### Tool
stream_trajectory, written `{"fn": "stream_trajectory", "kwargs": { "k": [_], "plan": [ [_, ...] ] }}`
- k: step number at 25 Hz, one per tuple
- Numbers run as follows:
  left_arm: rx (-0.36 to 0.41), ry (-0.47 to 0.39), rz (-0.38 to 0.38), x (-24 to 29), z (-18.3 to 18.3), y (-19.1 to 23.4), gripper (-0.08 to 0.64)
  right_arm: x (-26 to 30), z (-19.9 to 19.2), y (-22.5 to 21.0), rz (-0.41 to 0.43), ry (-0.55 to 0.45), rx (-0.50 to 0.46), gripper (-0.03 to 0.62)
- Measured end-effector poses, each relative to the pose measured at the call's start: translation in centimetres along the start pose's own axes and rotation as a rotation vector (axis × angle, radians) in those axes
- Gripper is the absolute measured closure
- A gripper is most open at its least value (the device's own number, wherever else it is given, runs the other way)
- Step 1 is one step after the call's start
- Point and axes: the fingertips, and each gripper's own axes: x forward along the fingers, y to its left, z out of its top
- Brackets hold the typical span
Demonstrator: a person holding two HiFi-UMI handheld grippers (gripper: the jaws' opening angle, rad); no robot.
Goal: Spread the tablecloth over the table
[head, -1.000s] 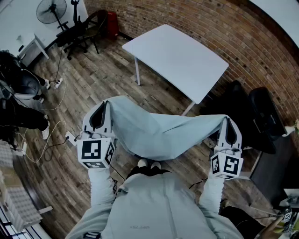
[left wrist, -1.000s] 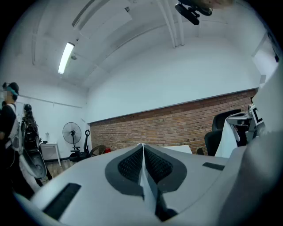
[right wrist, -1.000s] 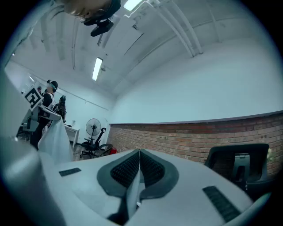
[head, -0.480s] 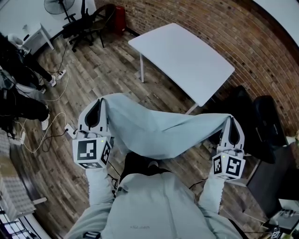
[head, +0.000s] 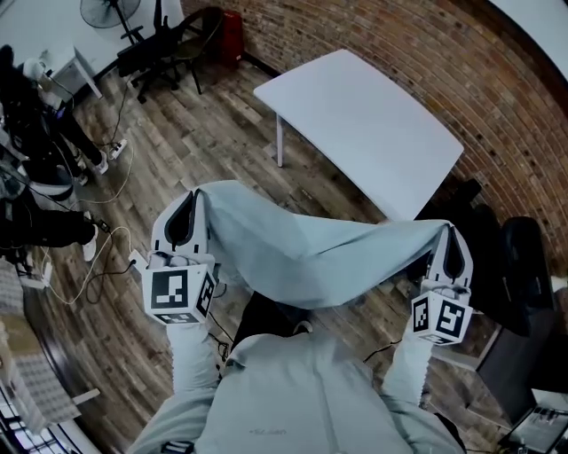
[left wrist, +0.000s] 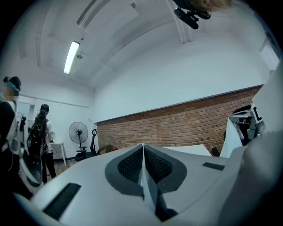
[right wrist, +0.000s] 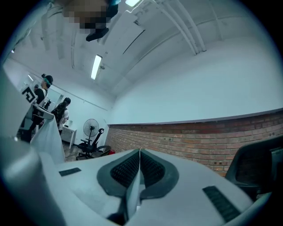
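Tablecloth [head: 302, 257] sags between left gripper [head: 190, 206] and right gripper [head: 451, 239] (both clamped).

Standing fan [head: 108, 11] and black office chairs [head: 144, 55] near a brick wall [head: 426, 53], cables [head: 115, 232] on wooden floor [head: 204, 151].

head view looks steeply down; gripper views face level, all sharing the brick wall [head: 444, 62].

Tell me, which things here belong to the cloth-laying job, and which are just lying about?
Part of the job: tablecloth; left claw and right claw, both shut on it; bare white table.

Just lying about: standing fan; office chairs by the brick wall; dark chair beside the table.
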Motion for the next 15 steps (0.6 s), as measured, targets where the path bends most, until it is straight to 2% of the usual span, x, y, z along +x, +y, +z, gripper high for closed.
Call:
{"fn": "stream_trajectory", "kwargs": {
  "k": [9, 15],
  "plan": [
    [0.004, 0.004, -0.042, 10.4, 0.5, 7.7, 0.534, 9.6, 1.1, 4.4, -0.068, 0.005, -0.014, 0.571],
    [0.006, 0.013, -0.065, 14.9, 0.2, 11.1, 0.534, 13.6, 1.5, 5.9, -0.116, 0.016, -0.034, 0.571]
  ]
}}
